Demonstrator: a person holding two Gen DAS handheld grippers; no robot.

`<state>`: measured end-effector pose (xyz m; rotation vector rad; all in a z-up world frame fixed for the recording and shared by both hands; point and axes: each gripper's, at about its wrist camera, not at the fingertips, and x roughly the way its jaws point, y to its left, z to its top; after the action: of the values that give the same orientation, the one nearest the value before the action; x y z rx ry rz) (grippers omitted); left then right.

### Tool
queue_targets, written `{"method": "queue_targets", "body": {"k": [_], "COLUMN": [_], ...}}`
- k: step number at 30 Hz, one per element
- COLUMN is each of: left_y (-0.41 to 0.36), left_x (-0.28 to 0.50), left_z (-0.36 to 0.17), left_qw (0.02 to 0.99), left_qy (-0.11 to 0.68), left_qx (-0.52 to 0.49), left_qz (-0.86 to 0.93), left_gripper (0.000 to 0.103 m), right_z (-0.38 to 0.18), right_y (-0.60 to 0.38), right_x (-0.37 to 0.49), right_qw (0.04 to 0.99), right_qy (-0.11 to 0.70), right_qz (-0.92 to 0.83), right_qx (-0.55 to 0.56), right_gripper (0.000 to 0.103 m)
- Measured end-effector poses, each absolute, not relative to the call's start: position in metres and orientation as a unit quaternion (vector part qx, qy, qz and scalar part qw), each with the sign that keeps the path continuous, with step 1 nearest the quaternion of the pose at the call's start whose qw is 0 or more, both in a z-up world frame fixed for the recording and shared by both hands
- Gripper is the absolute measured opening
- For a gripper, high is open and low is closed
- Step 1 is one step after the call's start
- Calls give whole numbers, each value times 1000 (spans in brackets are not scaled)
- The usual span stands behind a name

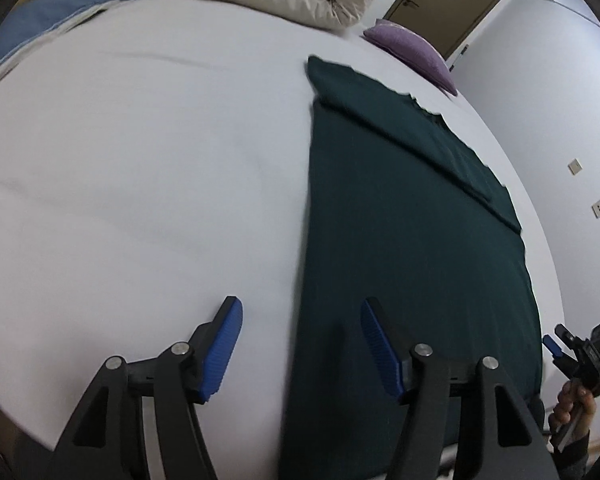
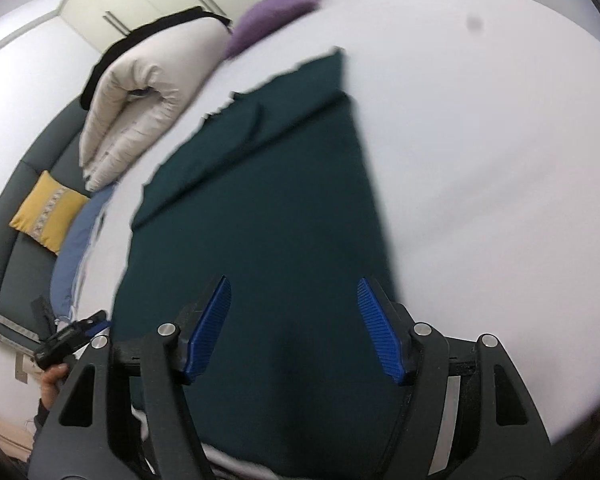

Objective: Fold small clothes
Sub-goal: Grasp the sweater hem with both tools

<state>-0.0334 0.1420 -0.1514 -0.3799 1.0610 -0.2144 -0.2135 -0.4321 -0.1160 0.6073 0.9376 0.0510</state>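
Dark green garment flat on the bed
Left hand-held gripper and right hand-held gripper both spread wide, pinching nothing.

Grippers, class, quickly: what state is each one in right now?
Left gripper: open, holding nothing, over the dark green cloth's edge.
Right gripper: open, holding nothing, above the cloth.

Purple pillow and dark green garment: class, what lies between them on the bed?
Only bare white sheet separates the pillow from the garment, seen in both views.

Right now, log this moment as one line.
left gripper: open | right gripper: open | dark green cloth garment: flat, part-folded, unheld | white bed sheet
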Motion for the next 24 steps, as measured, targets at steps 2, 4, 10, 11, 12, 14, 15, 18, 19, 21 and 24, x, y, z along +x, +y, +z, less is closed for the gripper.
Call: {"method": "queue_targets", "body": {"k": [2,4,10,11,12,14,15,18,19,21,24], "left_y": [140,139,146,147,148,149,149,152,153,154,153], "left_x": [-49,-57,-65,-66,-62,-62,-61,-62,-62,-63,-63], "left_z": [-153,-154,-158,-159,-159,-159,-160,-161,-162,-163,-163], "left_qw": [837,835,811,807,804,796,794,789,788,784,776], "left_qy": [508,511,533,536,539,545,548,553,554,560,566], "left_qx": [-172,-169,-194,-198,-202,-206,-207,-211,-213,-217,-222], "left_qz": [-108,-116,-146,-150,-153,-161,-165,-165,-163,-161,-166], "left_gripper": [65,65,65,65,65,65,64,57,52,48,49], "right_z": [-123,-134,-144,-146,-146,-150,-151,-157,-158,-159,-161], "right_y": [-446,-459,-450,-450,-452,-454,-458,-461,-464,-465,-465], "right_x": [-240,-263,-295,-297,-299,-304,-303,-304,-303,-306,-301], "right_qw": [840,825,806,803,799,789,786,776,774,770,765], "right_qy": [443,447,481,484,487,495,497,502,503,503,505], "right_qz": [9,3,33,35,37,46,49,60,62,64,70], "right_qx": [312,347,343,345,350,362,365,377,379,387,394], "right_gripper": [65,63,57,57,56,54,52,46,45,43,42]}}
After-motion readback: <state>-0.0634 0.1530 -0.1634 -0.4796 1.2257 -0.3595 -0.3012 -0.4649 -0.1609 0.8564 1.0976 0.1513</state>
